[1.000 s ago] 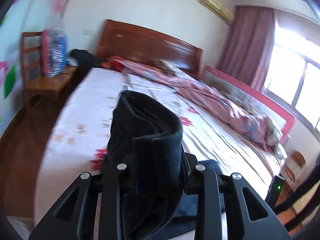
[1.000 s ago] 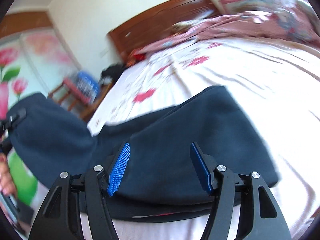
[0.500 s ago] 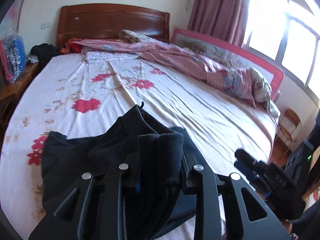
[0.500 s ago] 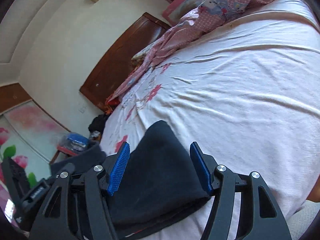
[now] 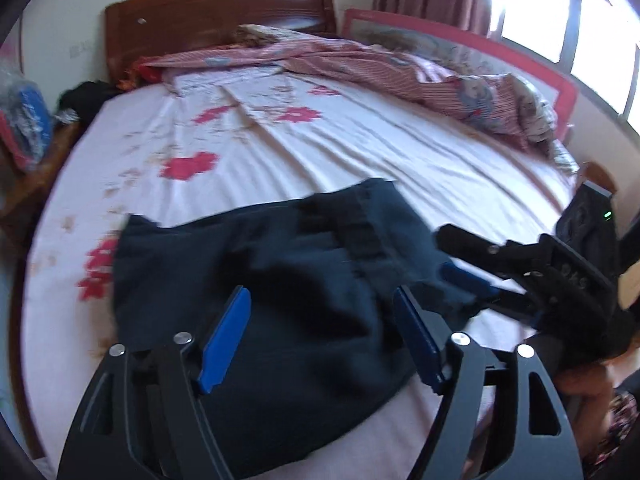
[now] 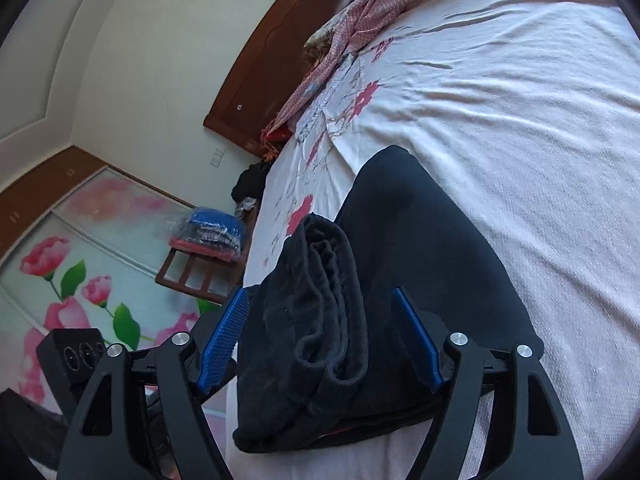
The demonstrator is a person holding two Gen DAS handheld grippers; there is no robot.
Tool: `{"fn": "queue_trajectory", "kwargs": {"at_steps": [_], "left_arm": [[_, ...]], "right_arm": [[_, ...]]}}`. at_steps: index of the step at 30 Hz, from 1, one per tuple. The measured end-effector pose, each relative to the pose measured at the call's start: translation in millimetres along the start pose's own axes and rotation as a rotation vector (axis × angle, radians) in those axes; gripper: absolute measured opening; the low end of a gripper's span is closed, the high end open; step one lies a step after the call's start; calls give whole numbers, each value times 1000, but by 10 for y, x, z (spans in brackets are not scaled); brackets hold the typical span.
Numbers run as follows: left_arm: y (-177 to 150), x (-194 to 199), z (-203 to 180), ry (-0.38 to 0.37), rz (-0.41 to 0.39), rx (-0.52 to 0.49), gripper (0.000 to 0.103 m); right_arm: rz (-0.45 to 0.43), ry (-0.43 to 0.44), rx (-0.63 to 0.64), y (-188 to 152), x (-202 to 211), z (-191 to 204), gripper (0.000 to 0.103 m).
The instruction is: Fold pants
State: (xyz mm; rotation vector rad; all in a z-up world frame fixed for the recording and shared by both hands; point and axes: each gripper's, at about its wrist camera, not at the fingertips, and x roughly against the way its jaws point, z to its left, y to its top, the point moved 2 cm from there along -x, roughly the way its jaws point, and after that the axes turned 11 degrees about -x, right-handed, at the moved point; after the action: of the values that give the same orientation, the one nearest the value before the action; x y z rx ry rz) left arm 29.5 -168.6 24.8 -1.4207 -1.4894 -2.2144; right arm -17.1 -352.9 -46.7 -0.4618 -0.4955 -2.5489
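Observation:
The dark navy pants (image 5: 280, 280) lie folded in a thick bundle near the front edge of the bed. My left gripper (image 5: 320, 336) is open and empty, just above the bundle. In the right wrist view the pants (image 6: 420, 264) show a rolled ribbed waistband edge on top, between the blue pads. My right gripper (image 6: 320, 340) is open, its jaws astride that edge without pinching it. The right gripper also shows in the left wrist view (image 5: 500, 272), at the bundle's right end.
The bed (image 5: 360, 152) has a white sheet with red flowers. A pink crumpled quilt (image 5: 400, 64) lies along its far and right side by the wooden headboard (image 5: 216, 16). A wooden chair with a blue bag (image 6: 208, 236) stands left of the bed.
My left gripper has let go of the pants' cuff end, which now lies flat on the bundle, and it has opened. The right gripper has stayed open and shifted over the bundle.

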Motion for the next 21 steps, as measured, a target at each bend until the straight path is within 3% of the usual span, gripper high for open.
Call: {"fn": "queue_trajectory", "kwargs": {"at_steps": [1, 7, 11, 16, 17, 18, 21], "left_arm": [[-43, 44, 94, 65, 10, 0, 78], [-233, 12, 475, 214, 92, 27, 78], [-360, -33, 657, 245, 129, 73, 82], [-495, -87, 827, 263, 160, 120, 86], [-514, -108, 856, 262, 168, 130, 86], [-536, -120, 878, 264, 175, 140, 86], [-594, -173, 914, 254, 192, 158, 86]], "right_arm": [[10, -25, 36, -8, -41, 50, 76], [11, -231, 256, 18, -223, 276, 76], [134, -284, 244, 102, -494, 264, 76], [192, -311, 333, 6, -668, 372, 77], [219, -287, 333, -29, -703, 396, 71], [237, -280, 330, -52, -738, 413, 70], [228, -328, 365, -128, -807, 443, 62]]}}
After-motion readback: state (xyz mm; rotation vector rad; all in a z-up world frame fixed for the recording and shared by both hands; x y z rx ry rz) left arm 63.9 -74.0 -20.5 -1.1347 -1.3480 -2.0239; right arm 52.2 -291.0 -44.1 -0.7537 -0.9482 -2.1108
